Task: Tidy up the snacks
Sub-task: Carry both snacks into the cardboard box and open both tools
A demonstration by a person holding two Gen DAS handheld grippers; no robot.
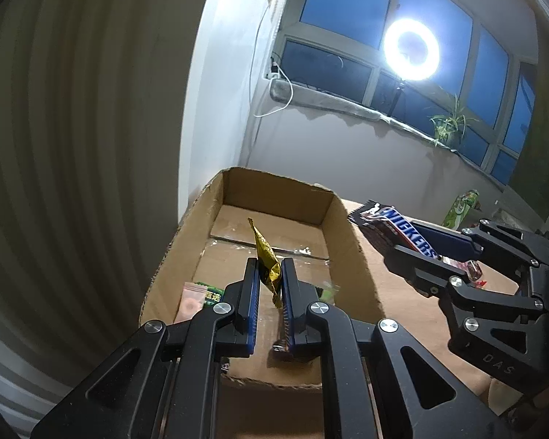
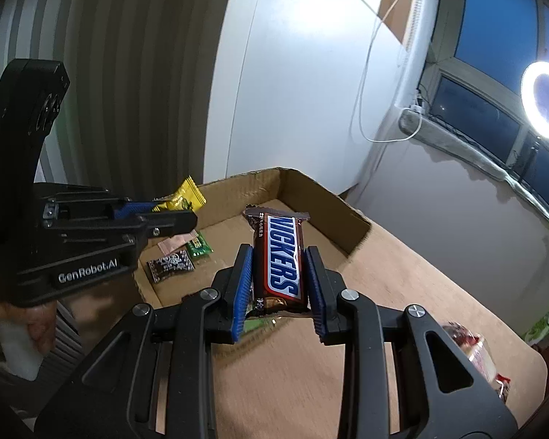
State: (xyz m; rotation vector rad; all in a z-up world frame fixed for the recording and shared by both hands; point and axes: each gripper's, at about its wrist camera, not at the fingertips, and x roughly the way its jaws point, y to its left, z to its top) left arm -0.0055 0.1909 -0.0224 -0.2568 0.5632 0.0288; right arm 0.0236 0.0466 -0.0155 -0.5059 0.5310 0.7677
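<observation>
Box: the open cardboard box (image 1: 347, 234) sits at the left end of the wooden table (image 2: 402, 274), against the wall; its long axis runs away from both cameras.
Box contents: a green packet (image 2: 200, 247), a pink sachet (image 2: 177, 243) and a dark packet (image 2: 170, 265) lie on the floor at the near left end; the far half looks bare.
Left gripper: the left gripper (image 1: 271, 274) is nearly closed, its jaws pinching a gold wrapper (image 1: 265, 256) that stands up on edge between the pads.
Left gripper to box: it hangs over the near end of the box, inside the rim, so the floor lies straight below it. This hand is the nearer to a drop.
Right gripper: the right gripper (image 2: 278, 274) is clamped on a chocolate bar (image 2: 280, 259), one pad on each long side.
Bar axis: the bar points forward along the fingers, roughly in line with the box's length.
Right gripper to box: it looks to be at about the box's right wall, with the opening ahead and to its left.
Leftovers: a red-wrapped snack (image 2: 472, 355) and a green packet at the table's right edge (image 2: 547, 320) remain outside the box.
Judgement: the left could release where it is; the right probably needs to go further left.
</observation>
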